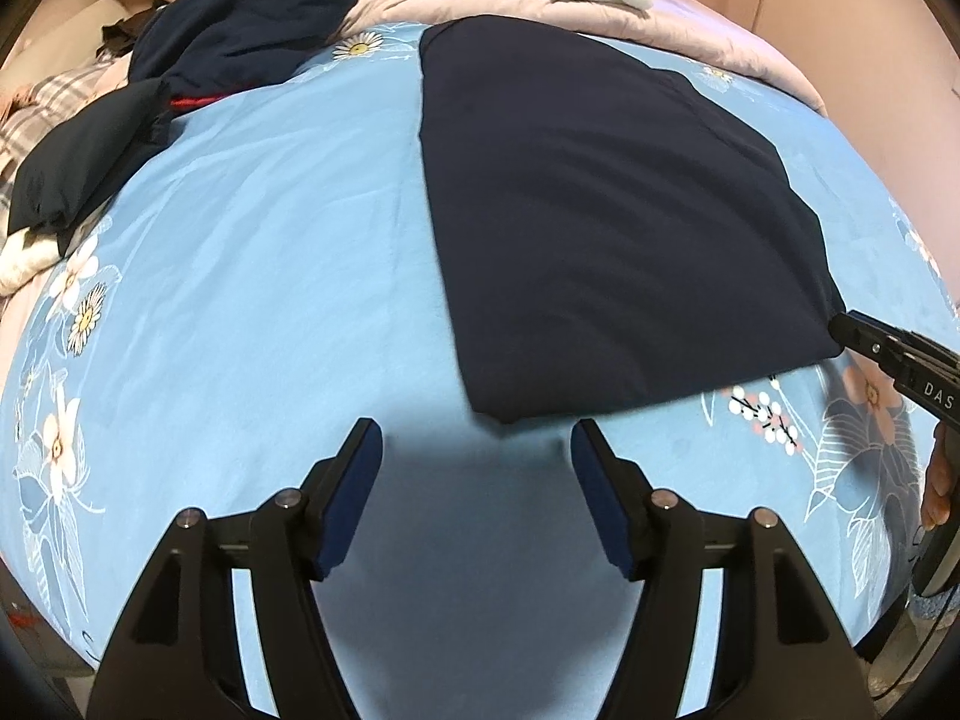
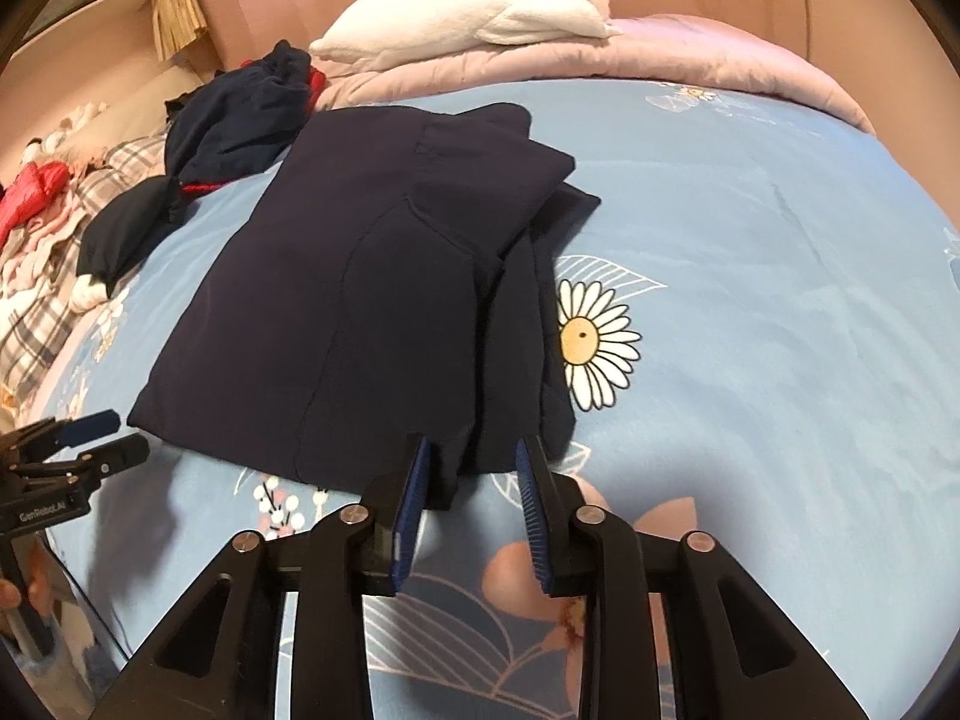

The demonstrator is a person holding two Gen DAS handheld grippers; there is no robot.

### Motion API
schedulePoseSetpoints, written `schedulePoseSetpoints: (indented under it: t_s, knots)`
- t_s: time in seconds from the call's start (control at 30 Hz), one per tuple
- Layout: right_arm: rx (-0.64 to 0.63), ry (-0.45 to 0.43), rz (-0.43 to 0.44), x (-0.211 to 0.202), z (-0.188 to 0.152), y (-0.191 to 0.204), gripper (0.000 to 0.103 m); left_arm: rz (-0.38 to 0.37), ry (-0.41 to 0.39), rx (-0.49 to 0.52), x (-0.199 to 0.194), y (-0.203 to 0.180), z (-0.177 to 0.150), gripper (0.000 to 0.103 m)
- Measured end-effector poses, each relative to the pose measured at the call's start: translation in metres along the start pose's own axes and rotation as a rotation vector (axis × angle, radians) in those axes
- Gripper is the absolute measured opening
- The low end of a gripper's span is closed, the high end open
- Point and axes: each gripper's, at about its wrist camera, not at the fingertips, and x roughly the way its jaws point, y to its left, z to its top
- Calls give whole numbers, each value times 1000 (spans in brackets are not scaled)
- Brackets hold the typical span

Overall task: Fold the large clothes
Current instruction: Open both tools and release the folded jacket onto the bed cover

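A dark navy garment (image 1: 600, 210) lies folded into a flat rectangle on the blue flowered bedsheet (image 1: 270, 240). In the right wrist view the garment (image 2: 360, 276) has layered folds along its right side. My left gripper (image 1: 477, 444) is open and empty, just short of the garment's near left corner. My right gripper (image 2: 474, 456) is open, its fingers on either side of the garment's near right corner without pinching it. The right gripper also shows at the right edge of the left wrist view (image 1: 888, 354), and the left gripper at the left edge of the right wrist view (image 2: 102, 438).
A heap of dark clothes with red trim (image 1: 228, 30) lies at the far left of the bed. A white folded blanket (image 2: 474, 6) rests on a pink quilt (image 2: 690, 54) at the head. Plaid and pink fabrics (image 2: 54, 252) pile up off the left side.
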Motion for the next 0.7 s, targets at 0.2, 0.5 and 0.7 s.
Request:
schedulePoseSetpoints:
  t_s: [0.2, 0.5, 0.7]
  knots:
    - [150, -15, 102, -8, -6, -22, 49, -25, -7, -51, -4, 8, -4, 71]
    - [353, -15, 368, -1, -8, -41, 51, -63, -1, -108, -7, 12, -11, 71]
    - [364, 44, 416, 19, -3, -23, 48, -63, 3, -111, -8, 11, -11, 71]
